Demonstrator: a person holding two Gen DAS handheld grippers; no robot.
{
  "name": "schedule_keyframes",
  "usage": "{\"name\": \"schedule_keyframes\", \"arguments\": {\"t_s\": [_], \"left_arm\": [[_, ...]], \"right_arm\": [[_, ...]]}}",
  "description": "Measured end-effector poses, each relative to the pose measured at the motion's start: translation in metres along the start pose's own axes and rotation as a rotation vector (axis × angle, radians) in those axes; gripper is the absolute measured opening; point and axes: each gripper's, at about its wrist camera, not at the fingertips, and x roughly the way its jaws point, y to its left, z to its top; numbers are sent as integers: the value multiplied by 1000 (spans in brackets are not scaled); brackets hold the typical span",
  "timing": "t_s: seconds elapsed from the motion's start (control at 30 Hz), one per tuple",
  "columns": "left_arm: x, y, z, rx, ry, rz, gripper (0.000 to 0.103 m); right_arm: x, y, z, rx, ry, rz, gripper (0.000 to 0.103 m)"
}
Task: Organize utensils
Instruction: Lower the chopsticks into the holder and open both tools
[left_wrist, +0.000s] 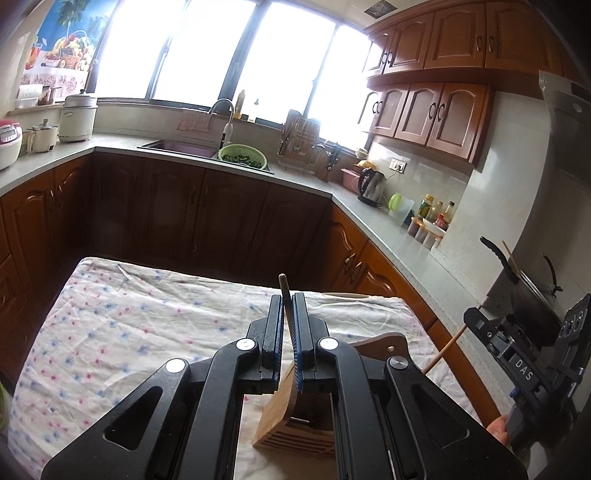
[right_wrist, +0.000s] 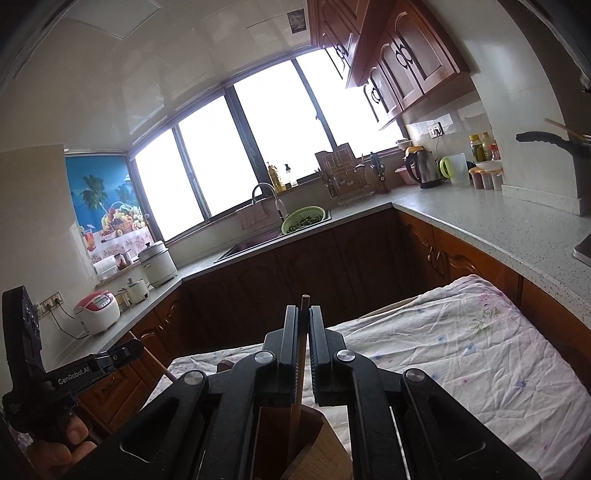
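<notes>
My left gripper (left_wrist: 287, 308) is shut on a thin dark chopstick (left_wrist: 283, 284) that stands nearly upright between its pads, its lower end toward a wooden utensil holder (left_wrist: 284, 421) below on the floral cloth. My right gripper (right_wrist: 303, 321) is shut on a brown wooden chopstick (right_wrist: 304, 301), which runs down into the wooden holder (right_wrist: 314, 435) beneath it. The right gripper also shows at the right edge of the left wrist view (left_wrist: 524, 354) with a light wooden stick (left_wrist: 443, 350) slanting below it. The left gripper shows at the left edge of the right wrist view (right_wrist: 92, 365).
A table with a floral cloth (left_wrist: 129, 325) carries the holder. Kitchen counter (left_wrist: 406, 240) wraps around behind, with sink (left_wrist: 177, 146), green colander (left_wrist: 242, 155), kettle (left_wrist: 371, 184), bottles, and a rice cooker (right_wrist: 98, 308). A black pan (left_wrist: 532, 295) sits at the far right.
</notes>
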Motion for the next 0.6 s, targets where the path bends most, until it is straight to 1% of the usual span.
{"name": "schedule_keyframes", "arguments": {"t_s": [0.07,0.1,0.2,0.27,0.33,0.37,0.4,0.43,0.47,0.5,0.53,0.57,0.6], "left_arm": [[0,1,1,-3,5,-4,4],[0,2,1,-8,8,-5,5],[1,3,2,-12,19,-1,8],[2,5,2,-18,32,4,20],[2,7,1,-24,33,12,37],[1,8,0,-26,34,16,41],[0,9,-1,-32,35,14,41],[-1,11,-1,-38,39,11,41],[-3,12,-2,-44,43,10,45],[-5,12,-3,-47,45,11,48],[-7,13,-5,-49,45,13,55],[-11,13,-6,-48,42,15,61],[-16,13,-8,-44,40,19,65]], "right_arm": [[0,-1,0,-1,7,-4,7],[1,-1,0,2,14,-5,10],[3,-4,-2,10,34,-11,10],[4,-6,-3,17,44,-7,10],[3,-8,-3,22,49,-14,14],[2,-9,-3,27,51,-14,22],[1,-10,-3,35,53,-10,35],[0,-11,-3,42,54,-10,42],[-2,-12,-3,46,51,-11,49],[-5,-12,-3,47,47,-14,49],[-7,-13,-3,49,48,-15,49],[-8,-14,-3,55,52,-14,53],[-10,-15,-3,64,56,-7,61]]}}
